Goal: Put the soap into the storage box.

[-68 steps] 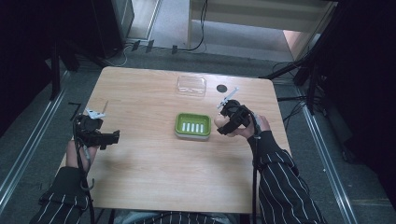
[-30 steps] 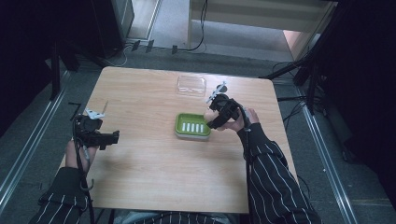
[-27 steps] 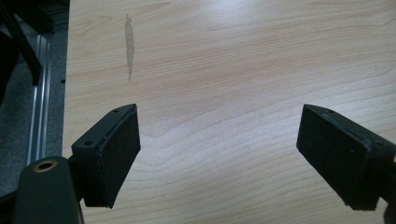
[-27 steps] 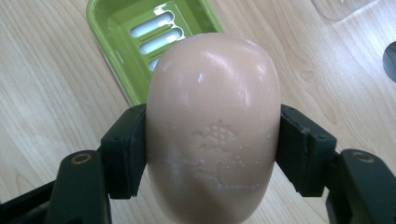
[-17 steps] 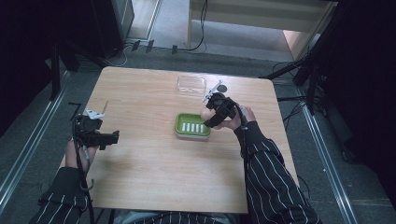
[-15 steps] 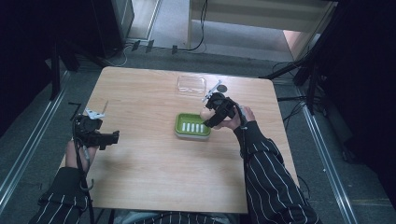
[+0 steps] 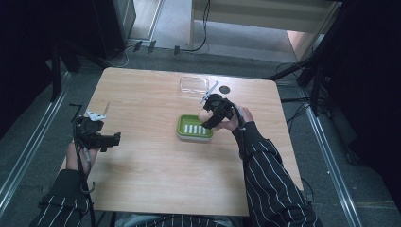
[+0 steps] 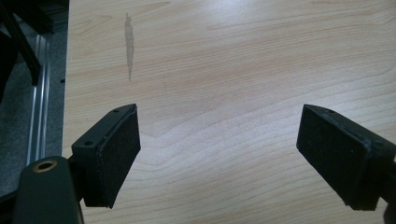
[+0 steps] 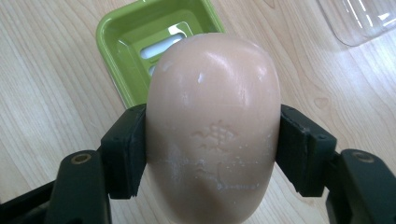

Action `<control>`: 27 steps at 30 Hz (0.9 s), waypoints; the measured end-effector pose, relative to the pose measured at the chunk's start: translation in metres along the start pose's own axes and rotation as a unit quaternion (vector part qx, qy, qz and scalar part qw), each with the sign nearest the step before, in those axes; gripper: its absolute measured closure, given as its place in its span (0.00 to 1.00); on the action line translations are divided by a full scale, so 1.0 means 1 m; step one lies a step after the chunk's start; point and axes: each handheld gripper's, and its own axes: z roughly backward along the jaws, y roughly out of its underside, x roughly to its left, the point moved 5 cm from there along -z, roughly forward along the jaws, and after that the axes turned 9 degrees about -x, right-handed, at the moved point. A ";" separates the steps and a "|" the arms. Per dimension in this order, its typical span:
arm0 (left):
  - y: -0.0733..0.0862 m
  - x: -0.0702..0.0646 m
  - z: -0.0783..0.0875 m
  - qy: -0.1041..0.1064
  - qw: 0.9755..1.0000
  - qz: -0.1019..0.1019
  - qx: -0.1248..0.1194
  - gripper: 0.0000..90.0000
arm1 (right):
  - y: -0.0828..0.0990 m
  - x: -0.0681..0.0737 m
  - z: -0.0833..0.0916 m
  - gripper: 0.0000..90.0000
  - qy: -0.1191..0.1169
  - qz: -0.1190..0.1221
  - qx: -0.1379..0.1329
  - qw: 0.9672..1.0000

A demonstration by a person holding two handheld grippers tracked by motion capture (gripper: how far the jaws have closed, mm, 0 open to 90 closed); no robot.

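Observation:
A pale pink bar of soap [image 9: 215, 126] is clamped between the jaws of my right gripper [image 9: 212, 149], which is shut on it. In the high view that gripper [image 7: 208, 118] hovers over the right end of a green soap dish [image 7: 191, 127] with white slots in its floor. The dish [image 9: 130, 42] lies just beyond the soap in the right gripper view. My left gripper [image 7: 111, 140] rests at the table's left side, far from the dish. Its jaws stand wide open over bare wood [image 8: 219, 154] with nothing between them.
A clear plastic lid [image 7: 194, 85] lies behind the dish near the far edge, its corner [image 9: 359, 18] showing in the right gripper view. A small dark disc [image 7: 224, 89] sits beside it. The table's left edge [image 8: 65, 93] runs close to the left gripper.
My right gripper has carried the soap leftward and a little forward, from beside the dish to above its right end. The left gripper has stayed put.

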 end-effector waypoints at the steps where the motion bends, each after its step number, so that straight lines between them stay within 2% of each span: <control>1: 0.000 0.000 0.000 0.000 1.000 0.000 0.000 0.16 | -0.001 0.000 -0.002 0.37 -0.002 0.003 -0.001 1.000; 27: 0.000 0.000 0.000 0.000 1.000 -0.002 -0.001 0.16 | -0.015 0.006 -0.017 0.37 -0.012 0.021 -0.004 1.000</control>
